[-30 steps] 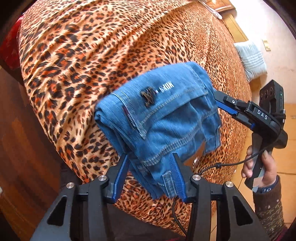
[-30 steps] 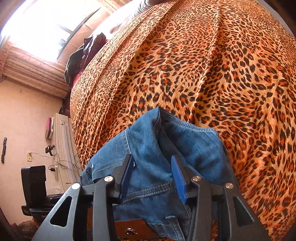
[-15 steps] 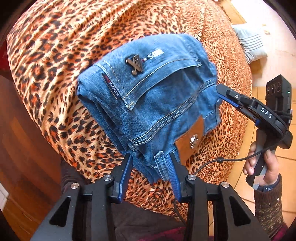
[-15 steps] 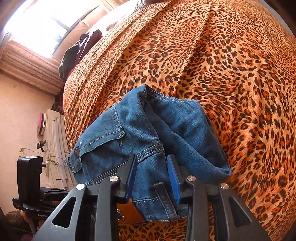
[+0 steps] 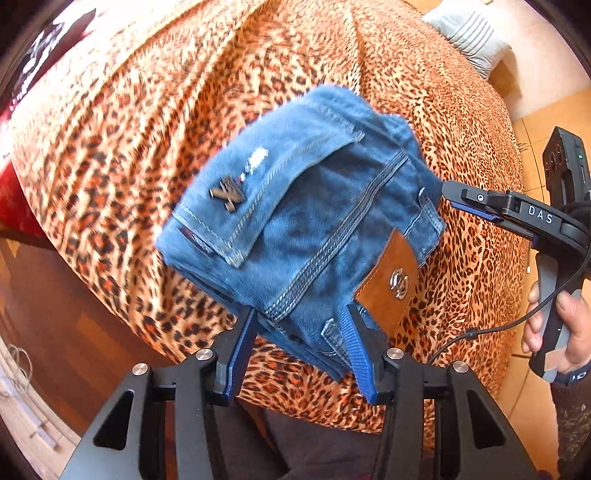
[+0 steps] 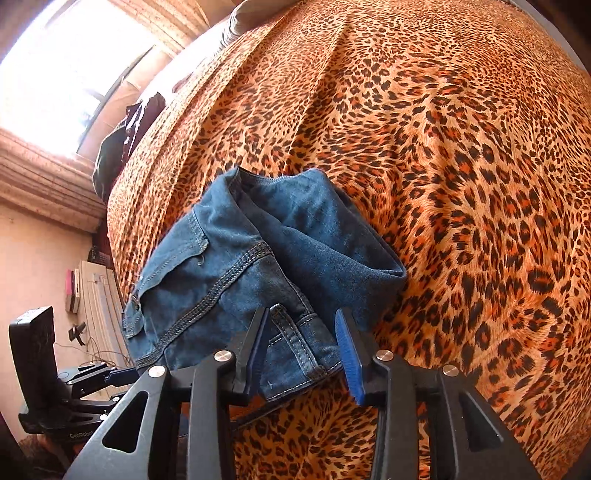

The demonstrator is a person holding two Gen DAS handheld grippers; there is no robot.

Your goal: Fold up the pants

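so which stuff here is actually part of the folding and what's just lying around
Part of the job:
- jeans, folded into a bundle
- left gripper, clamped on the waistband edge
- right gripper, clamped on the other waistband corner
- bed cover, leopard print, under the jeans

Just lying about:
- pillow on the floor
- dark clothes at the far end of the bed

You are looking at blue denim pants (image 5: 306, 221) with pale stitching, a tan leather patch (image 5: 388, 286) bearing a silver emblem, and a dark metal badge (image 5: 227, 194) on the pocket. Under them lies a bedspread (image 5: 184, 92) in orange leopard print with black spots. Your left gripper (image 5: 299, 350) and right gripper (image 6: 301, 354) are black with blue ribbed pads. Far right, a pillow (image 5: 467, 35) is pale grey with stripes.
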